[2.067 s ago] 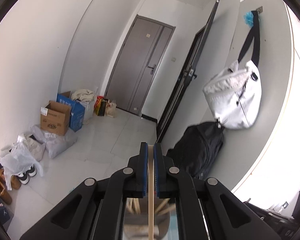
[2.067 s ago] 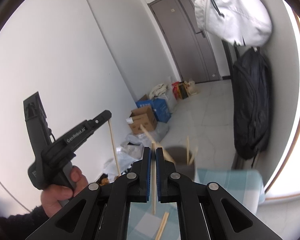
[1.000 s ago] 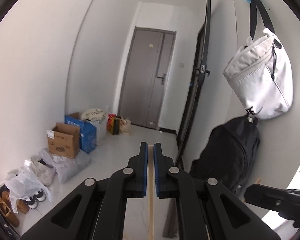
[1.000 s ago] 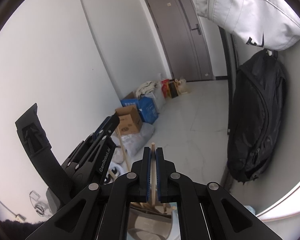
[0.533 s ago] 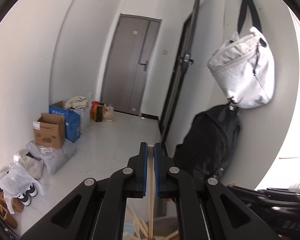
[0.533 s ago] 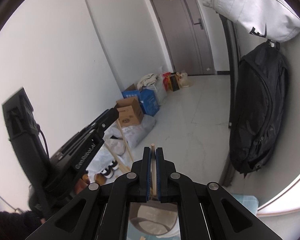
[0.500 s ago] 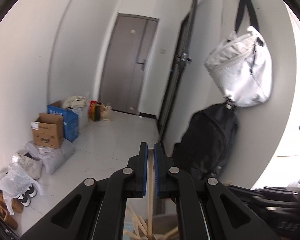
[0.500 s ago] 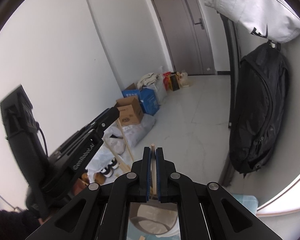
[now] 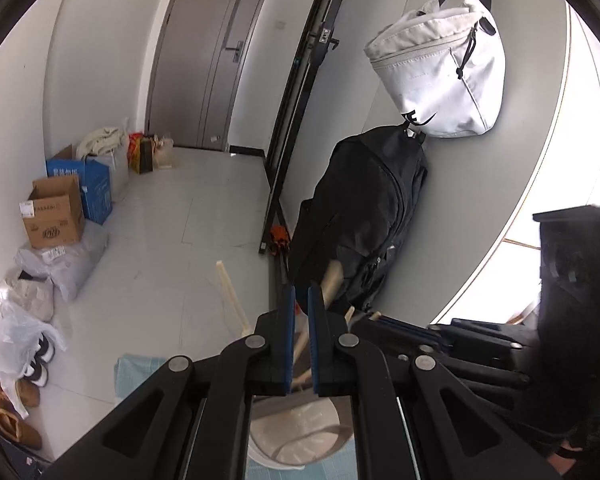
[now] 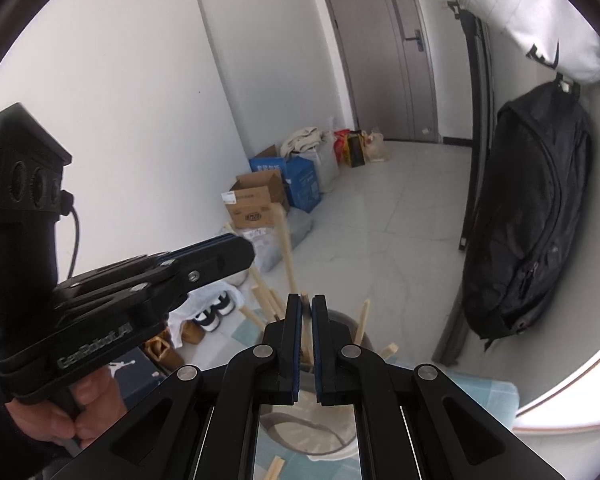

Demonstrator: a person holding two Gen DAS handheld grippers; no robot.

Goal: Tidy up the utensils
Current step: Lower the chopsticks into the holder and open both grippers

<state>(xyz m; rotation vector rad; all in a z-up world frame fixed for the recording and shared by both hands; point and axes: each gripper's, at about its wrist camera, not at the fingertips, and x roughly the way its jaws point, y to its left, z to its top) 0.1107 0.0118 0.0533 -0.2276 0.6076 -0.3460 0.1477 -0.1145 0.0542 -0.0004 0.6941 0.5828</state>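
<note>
Fingers (image 10: 293, 328) of the right gripper (image 10: 306, 308) pinch a thin pale wooden chopstick (image 10: 305, 298), angled down over the round grey utensil cup (image 10: 342, 320) just below them, where more wooden sticks (image 10: 262, 294) lean left. Close on their left the left gripper (image 10: 244, 250), gripped by a hand (image 10: 60, 412), has its pads pressed almost together; I cannot tell whether it holds a stick. Past the light-blue checked tablecloth's (image 10: 480, 396) edge lies open floor, with a black backpack (image 10: 528, 220) hanging on the right.
</note>
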